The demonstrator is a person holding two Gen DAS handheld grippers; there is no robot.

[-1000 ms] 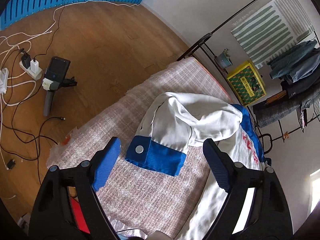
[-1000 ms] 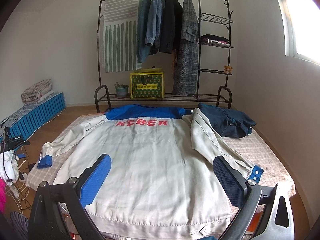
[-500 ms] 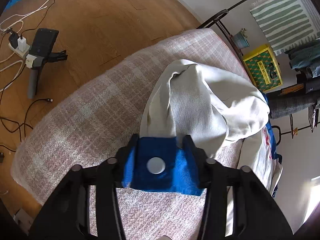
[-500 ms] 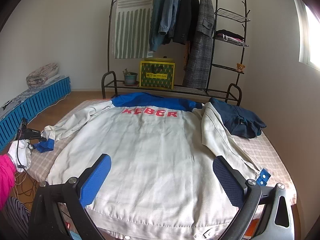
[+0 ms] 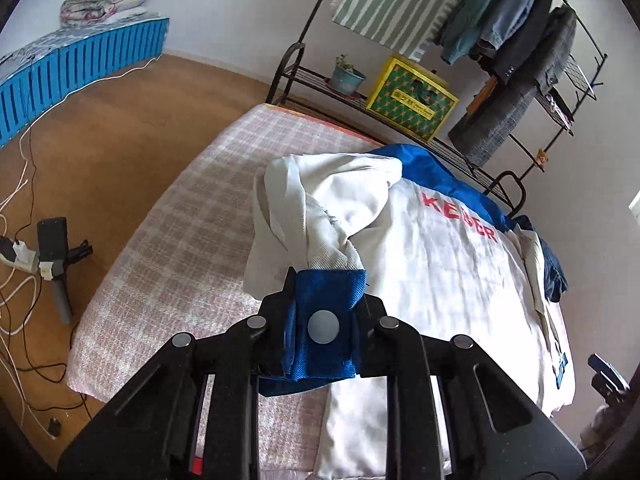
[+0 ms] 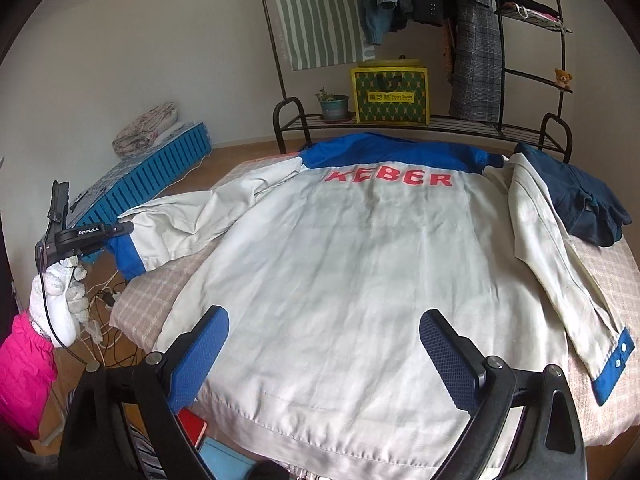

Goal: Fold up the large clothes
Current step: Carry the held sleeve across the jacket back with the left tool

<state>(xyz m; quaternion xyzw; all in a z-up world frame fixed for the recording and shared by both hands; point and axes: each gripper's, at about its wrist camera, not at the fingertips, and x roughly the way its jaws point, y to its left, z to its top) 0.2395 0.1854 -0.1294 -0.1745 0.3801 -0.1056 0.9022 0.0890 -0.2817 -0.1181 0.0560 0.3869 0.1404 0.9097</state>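
In the left wrist view, the left gripper point(image 5: 324, 322) is clamping its jaws on the blue cuff point(image 5: 326, 312) of the jacket point(image 5: 432, 276), with the cuff's round snap point(image 5: 323, 325) facing the camera between the fingers. The white sleeve point(image 5: 304, 220) is rising from the cuff and bunching up above the bed point(image 5: 168, 248), while the jacket's body is lying back-up to the right with red lettering below its blue yoke. A clothes rack point(image 5: 516, 40) is standing behind the bed, and cables point(image 5: 16, 240) are lying on the wooden floor to the left. In the right wrist view, the right gripper point(image 6: 322, 356) is hovering over the jacket's lower back with its fingers wide apart, gripping nothing. The jacket point(image 6: 360, 272) is lying spread across the bed point(image 6: 604, 276), hem nearest the camera. At far left the left gripper point(image 6: 120, 229) is holding the blue cuff point(image 6: 127, 254) lifted off the bed edge. The other sleeve point(image 6: 552, 264) is lying along the right side, its blue cuff point(image 6: 614, 360) near the bed's corner, and a dark blue garment point(image 6: 580, 200) is lying beside it.
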